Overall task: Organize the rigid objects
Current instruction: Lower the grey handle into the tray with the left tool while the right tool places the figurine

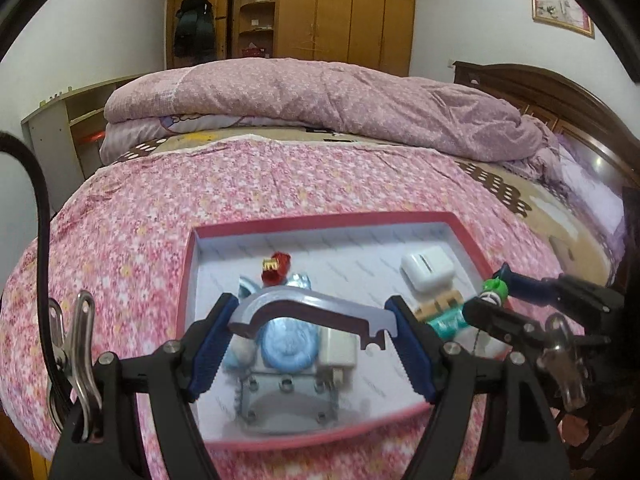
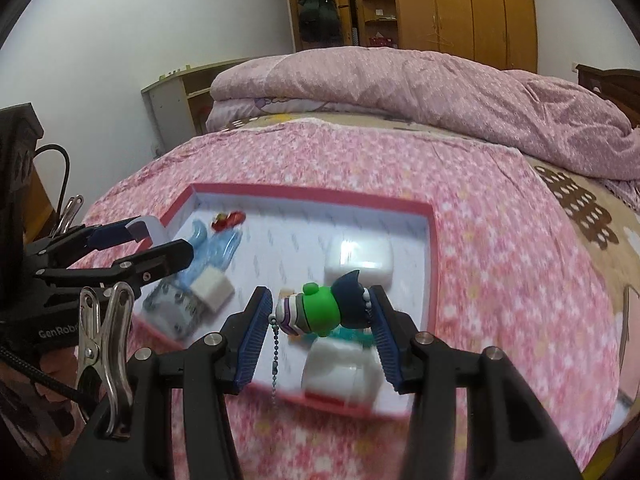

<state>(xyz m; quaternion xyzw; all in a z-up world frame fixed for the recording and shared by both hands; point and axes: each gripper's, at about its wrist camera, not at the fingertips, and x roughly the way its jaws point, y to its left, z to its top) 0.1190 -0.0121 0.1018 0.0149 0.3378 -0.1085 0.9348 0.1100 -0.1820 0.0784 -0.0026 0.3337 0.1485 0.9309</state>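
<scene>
Since our left gripper (image 1: 312,344) pinches the grey curved piece (image 1: 308,310) and the right gripper (image 2: 320,316) clamps the green keychain figure (image 2: 320,310) above the red-rimmed box (image 2: 312,196), we should carry both level.

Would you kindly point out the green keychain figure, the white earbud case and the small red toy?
green keychain figure (image 2: 320,312): right wrist view, on its green body.
white earbud case (image 1: 426,272): left wrist view, on its top face.
small red toy (image 1: 276,270): left wrist view, on its red body.
</scene>
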